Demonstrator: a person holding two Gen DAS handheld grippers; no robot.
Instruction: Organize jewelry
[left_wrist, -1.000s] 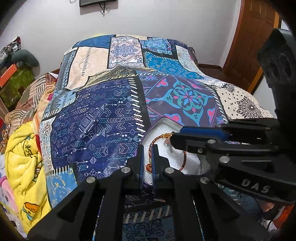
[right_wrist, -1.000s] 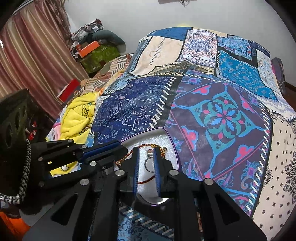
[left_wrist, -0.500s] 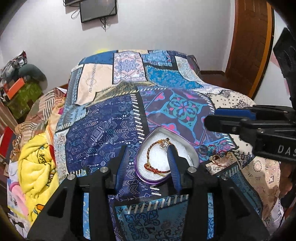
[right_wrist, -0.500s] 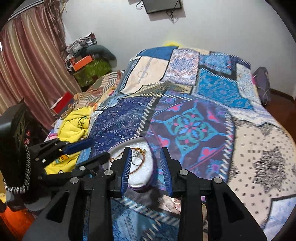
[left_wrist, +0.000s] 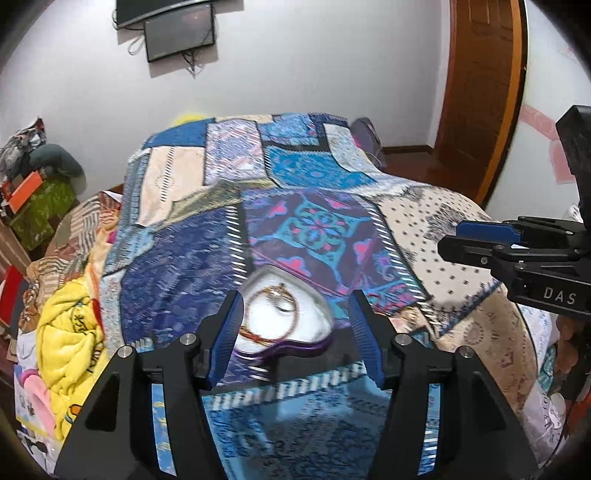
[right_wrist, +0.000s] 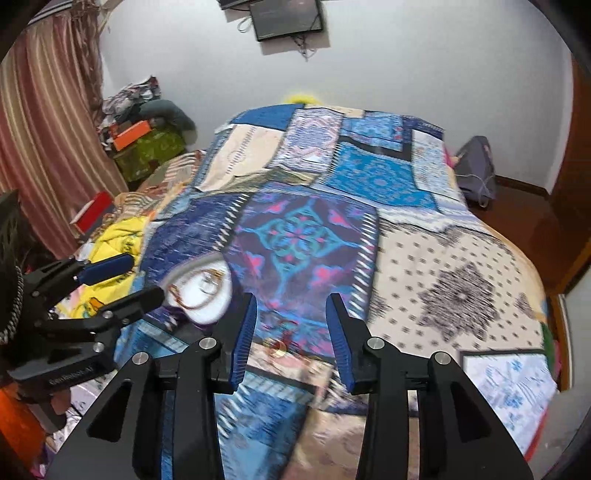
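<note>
A heart-shaped jewelry box (left_wrist: 314, 345) with a purple rim and white lining lies open on the patchwork bedspread. A beaded bracelet (left_wrist: 258, 334) and a ring (left_wrist: 282, 301) lie inside it. The box also shows in the right wrist view (right_wrist: 214, 291). My left gripper (left_wrist: 295, 328) is open and empty, raised above the box. My right gripper (right_wrist: 291, 325) is open and empty, to the right of the box. Small loose jewelry (right_wrist: 279, 341) lies blurred on the bedspread between the right gripper's fingers.
The bed (left_wrist: 436, 221) fills the middle of the room. A yellow blanket (left_wrist: 66, 332) and piled clothes lie at its left. Boxes (right_wrist: 147, 144) and a curtain (right_wrist: 48, 129) stand far left. A wooden door (left_wrist: 480, 92) is at the right. A bag (right_wrist: 476, 166) sits on the floor.
Both grippers have opened wide and pulled up and back from the box. The bracelet and ring were let go and now lie in the box. The right gripper shifted right.
</note>
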